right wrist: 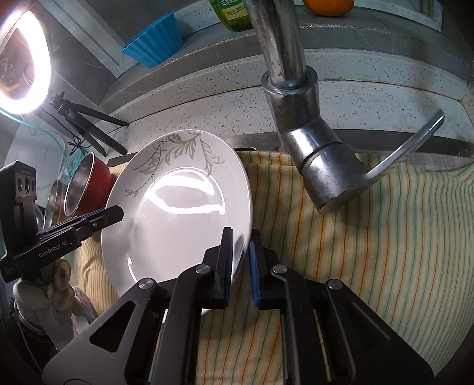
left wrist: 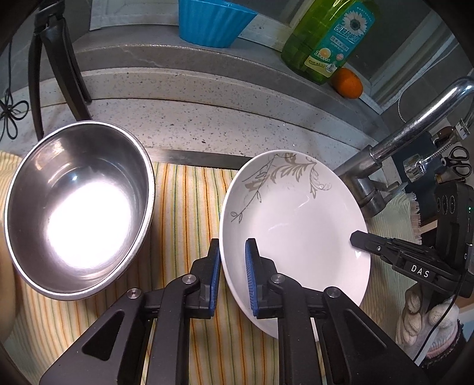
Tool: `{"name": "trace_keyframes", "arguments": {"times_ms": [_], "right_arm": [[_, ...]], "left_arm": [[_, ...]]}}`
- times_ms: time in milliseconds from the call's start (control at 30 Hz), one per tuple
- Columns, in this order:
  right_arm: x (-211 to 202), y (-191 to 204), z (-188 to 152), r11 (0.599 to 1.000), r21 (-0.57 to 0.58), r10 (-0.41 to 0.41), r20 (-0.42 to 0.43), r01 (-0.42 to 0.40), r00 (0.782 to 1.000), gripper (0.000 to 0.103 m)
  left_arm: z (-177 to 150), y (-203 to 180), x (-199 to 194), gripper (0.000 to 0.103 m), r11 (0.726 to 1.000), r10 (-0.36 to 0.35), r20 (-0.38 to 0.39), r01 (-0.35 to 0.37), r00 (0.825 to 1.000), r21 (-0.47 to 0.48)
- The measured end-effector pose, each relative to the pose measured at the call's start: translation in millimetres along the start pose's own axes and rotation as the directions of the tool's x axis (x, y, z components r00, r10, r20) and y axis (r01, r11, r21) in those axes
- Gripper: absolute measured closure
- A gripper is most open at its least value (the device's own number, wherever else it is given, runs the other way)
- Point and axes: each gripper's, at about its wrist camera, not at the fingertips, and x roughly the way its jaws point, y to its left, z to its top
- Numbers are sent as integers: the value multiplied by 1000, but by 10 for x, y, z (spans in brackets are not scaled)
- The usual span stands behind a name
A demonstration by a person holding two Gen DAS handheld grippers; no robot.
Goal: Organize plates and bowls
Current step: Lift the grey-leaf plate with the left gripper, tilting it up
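Observation:
A white plate with a grey leaf pattern [left wrist: 296,225] is held tilted above a striped cloth [left wrist: 183,213]. My left gripper [left wrist: 232,251] grips its left rim, one finger on each side. My right gripper [right wrist: 241,245] grips the opposite rim of the same plate [right wrist: 177,207]. The right gripper's fingertip shows at the plate's right edge in the left wrist view [left wrist: 360,238]. The left gripper's tip shows at the plate's left edge in the right wrist view [right wrist: 114,213]. A steel bowl [left wrist: 80,207] sits tilted to the left of the plate.
A steel tap [right wrist: 305,124] stands close behind and right of the plate. A red-walled steel bowl [right wrist: 89,183] and another steel bowl lie far left. A blue ribbed cup [left wrist: 210,20], a green soap bottle [left wrist: 326,38] and an orange [left wrist: 348,83] stand on the back ledge. A ring light [right wrist: 20,62] shines at the left.

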Motion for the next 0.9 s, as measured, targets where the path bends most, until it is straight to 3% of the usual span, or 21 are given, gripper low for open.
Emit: {"name": "trace_keyframes", "arguments": {"times_ms": [400, 900], "right_arm": [[-315, 192, -75, 1000, -3, 20, 39, -19, 999, 92], [-712, 748, -344, 998, -45, 47, 78, -43, 996, 92]], "left_arm": [[-40, 10, -330, 89, 1000, -18, 59, 18, 998, -3], [-335, 185, -1005, 89, 999, -40, 139, 40, 990, -2]]}}
